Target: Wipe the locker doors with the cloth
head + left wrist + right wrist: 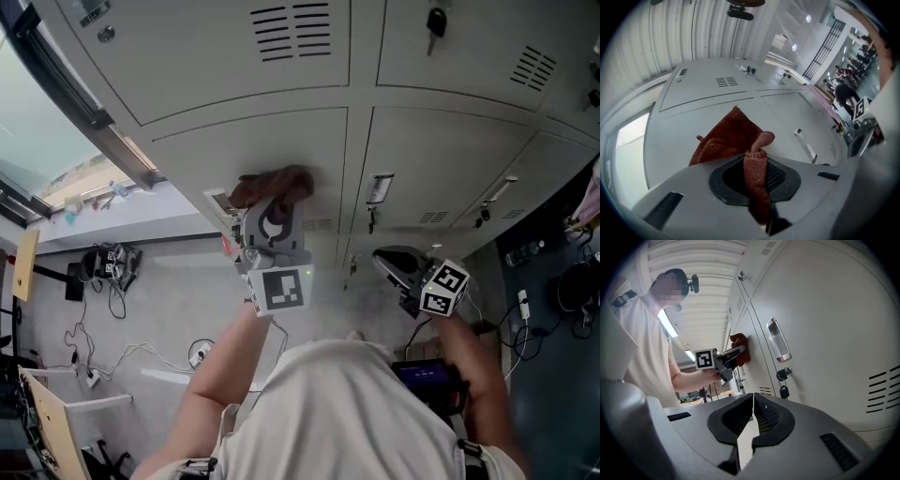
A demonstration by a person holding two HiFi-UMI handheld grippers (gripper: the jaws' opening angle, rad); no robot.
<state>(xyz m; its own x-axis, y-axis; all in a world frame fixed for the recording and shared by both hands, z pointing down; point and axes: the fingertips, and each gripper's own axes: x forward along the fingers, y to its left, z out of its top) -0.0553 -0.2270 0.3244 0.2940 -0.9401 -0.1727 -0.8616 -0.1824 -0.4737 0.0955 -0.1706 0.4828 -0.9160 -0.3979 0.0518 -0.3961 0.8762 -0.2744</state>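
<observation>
Left gripper fingers clamped on rust-brown cloth against grey locker door, right gripper fingers together, empty

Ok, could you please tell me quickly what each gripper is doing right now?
Left gripper: shut on the cloth.
Right gripper: shut, nothing between its jaws.

I look steeply down the pale grey metal locker doors in the head view. The left gripper view sits close against them. The right gripper view, farther back, shares my left tool.
</observation>
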